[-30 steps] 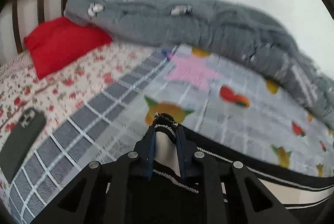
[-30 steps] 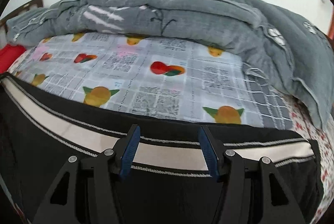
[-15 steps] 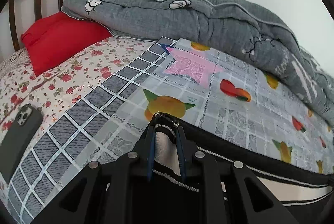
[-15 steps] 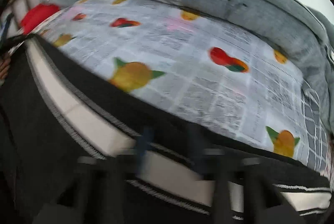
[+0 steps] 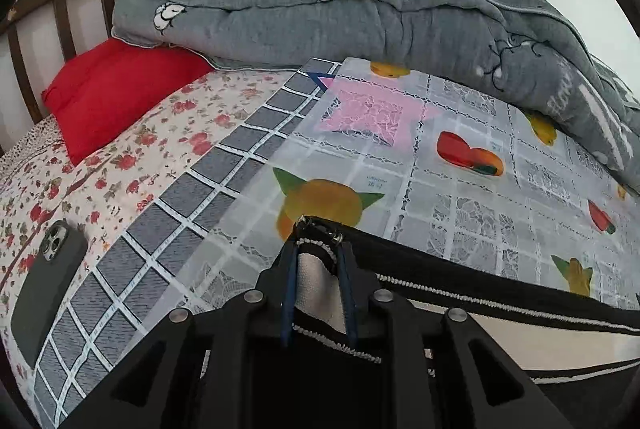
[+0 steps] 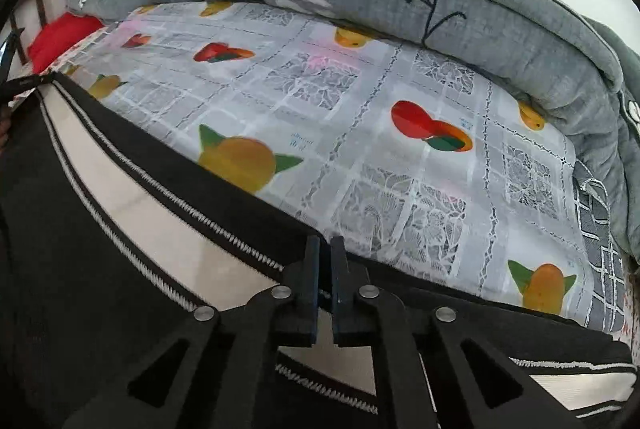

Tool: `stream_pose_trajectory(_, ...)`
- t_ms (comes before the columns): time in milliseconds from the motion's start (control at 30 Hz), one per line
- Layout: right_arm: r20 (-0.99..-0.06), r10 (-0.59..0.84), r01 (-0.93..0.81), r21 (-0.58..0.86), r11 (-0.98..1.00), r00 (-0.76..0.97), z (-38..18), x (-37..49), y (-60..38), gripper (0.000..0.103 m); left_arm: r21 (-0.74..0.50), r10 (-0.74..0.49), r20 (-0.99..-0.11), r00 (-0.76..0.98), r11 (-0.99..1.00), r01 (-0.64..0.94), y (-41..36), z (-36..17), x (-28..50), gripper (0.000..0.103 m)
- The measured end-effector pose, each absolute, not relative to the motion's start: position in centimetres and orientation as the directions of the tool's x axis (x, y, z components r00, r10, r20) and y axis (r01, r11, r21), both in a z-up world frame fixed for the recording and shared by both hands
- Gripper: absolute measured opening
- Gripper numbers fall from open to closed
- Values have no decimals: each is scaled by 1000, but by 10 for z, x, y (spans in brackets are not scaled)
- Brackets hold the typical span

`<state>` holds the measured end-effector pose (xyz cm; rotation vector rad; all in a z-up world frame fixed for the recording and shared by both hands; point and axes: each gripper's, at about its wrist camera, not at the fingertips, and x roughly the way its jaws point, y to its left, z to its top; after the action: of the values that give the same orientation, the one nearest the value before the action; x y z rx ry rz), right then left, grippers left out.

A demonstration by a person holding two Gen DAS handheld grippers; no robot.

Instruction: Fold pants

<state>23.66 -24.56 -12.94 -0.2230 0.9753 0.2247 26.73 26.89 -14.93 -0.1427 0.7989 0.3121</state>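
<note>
The pants (image 6: 80, 253) are black with a cream side stripe edged in white stitching. They stretch across the near edge of the bed over a fruit-print cloth (image 6: 360, 117). My left gripper (image 5: 318, 249) is shut on the pants' end (image 5: 316, 269), where a small zipper pull shows. My right gripper (image 6: 325, 249) is shut on the pants' upper edge further along the stripe. In the right wrist view the fabric runs taut to the far left, where the left gripper holds it.
A rolled grey quilt (image 5: 360, 21) lies along the wall side of the bed. A red pillow (image 5: 116, 93) rests by the wooden headboard (image 5: 60, 1). A dark phone (image 5: 48, 289) lies on the floral sheet at the left.
My right gripper was open over the stripe, slid along the pants and has shut on the fabric edge. My left gripper stays shut on the pants' end.
</note>
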Motion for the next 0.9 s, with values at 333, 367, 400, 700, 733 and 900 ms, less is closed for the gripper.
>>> stream_pose_trajectory(333, -856, -91, 14, -97, 995, 509, -133, 223, -342, 52, -42, 211, -706, 676, 941, -337, 266, -129, 238, 47)
stream_pose_trajectory(367, -842, -79, 25, -77, 997, 534, -135, 226, -346, 53, -50, 202, -707, 677, 942, -332, 262, -129, 238, 47)
stream_pose_trajectory(400, -834, -97, 33, -94, 995, 544, -133, 227, -344, 52, -58, 190, -711, 677, 944, -325, 255, -128, 235, 47)
stream_pose_trajectory(700, -802, -100, 92, -56, 994, 589, -102, 193, -326, 44, -72, 145, -711, 688, 958, -277, 222, -124, 172, 48)
stream_pose_trajectory(733, -797, -90, 85, -48, 995, 598, -97, 183, -323, 44, -82, 139, -713, 688, 957, -278, 221, -124, 164, 50)
stream_pose_trajectory(900, -776, -41, 62, -2, 998, 630, -87, 138, -310, 56, -180, 36, -720, 693, 955, -237, 213, -130, 125, 55)
